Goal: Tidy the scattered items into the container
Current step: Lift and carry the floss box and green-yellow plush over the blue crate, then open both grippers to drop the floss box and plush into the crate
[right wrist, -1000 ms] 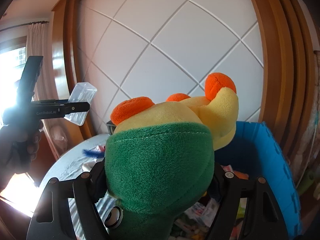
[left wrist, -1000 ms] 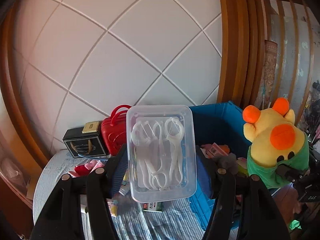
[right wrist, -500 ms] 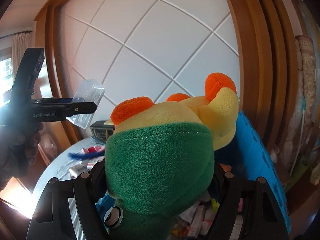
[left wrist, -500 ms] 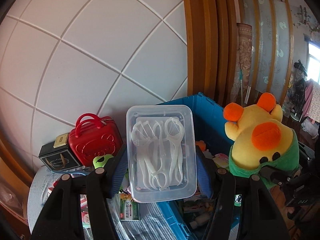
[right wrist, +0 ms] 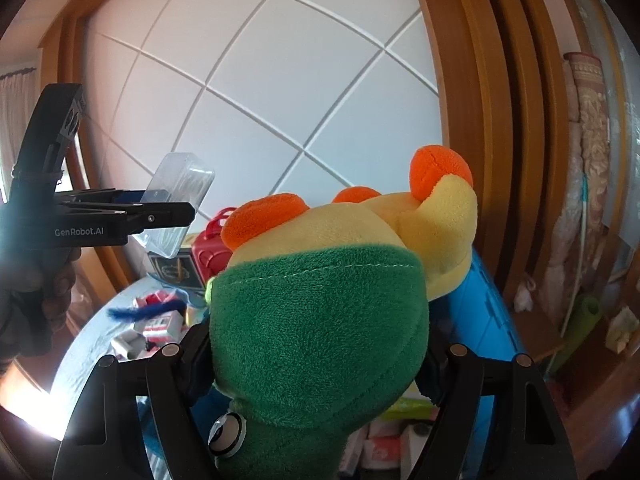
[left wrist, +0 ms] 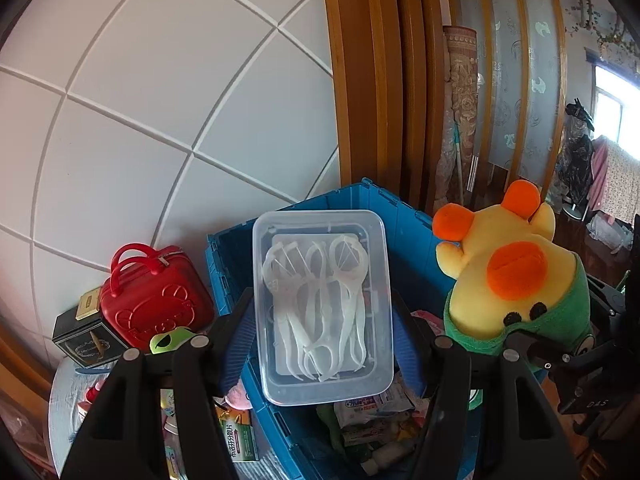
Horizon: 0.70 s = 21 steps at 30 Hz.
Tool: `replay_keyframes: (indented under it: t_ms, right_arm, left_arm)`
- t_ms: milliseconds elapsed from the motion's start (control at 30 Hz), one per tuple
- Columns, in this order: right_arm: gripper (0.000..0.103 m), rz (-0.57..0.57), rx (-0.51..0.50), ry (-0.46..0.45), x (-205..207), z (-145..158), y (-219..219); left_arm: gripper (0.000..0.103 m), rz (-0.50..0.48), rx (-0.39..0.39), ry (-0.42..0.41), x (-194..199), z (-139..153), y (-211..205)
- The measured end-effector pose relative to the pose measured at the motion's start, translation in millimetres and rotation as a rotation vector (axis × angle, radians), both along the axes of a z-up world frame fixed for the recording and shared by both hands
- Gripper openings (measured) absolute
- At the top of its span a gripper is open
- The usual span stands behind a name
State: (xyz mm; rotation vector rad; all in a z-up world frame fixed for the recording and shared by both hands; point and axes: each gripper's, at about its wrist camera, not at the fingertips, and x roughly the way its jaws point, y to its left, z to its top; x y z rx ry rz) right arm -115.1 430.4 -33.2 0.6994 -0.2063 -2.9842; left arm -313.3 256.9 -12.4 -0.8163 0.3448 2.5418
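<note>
Both loads clamped and poised for dropping: clear floss-pick box [left wrist: 322,304] pinched between left gripper [left wrist: 322,344] jaws, plush toy [right wrist: 320,328] squeezed between right gripper [right wrist: 316,364] jaws, blue container [left wrist: 360,208] apparently just beyond and below both.

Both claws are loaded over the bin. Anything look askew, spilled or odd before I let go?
Nothing damaged or spilled. The plush toy is gripped by its green body, head pointing away. The clear box of floss picks sits straight in the left claw above the blue bin. Loose items remain on the table.

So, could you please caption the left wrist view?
Left gripper holds a clear box over the blue crate, beside the plush.
</note>
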Motion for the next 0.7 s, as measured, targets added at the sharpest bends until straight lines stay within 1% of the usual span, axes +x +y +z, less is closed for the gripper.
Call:
replay_keyframes:
  t_ms: [233,433,700]
  right_arm:
    - [0.078,-0.022,-0.021,-0.034,-12.9,-16.5,19.2]
    - [0.078,-0.025,-0.028,-0.051,-27.6,-22.9,30.9]
    - [0.079,-0.021,-0.037,-0.077,-53.1,-32.0,43.2]
  left_arm:
    - [0.061,-0.023,-0.023,-0.021,-23.4,-12.7,18.8]
    - [0.061,-0.043,-0.039,-0.039,-40.8,-23.9,35.0]
    - [0.061,-0.045,-0.061,-0.053,-68.0,-32.3,50.5]
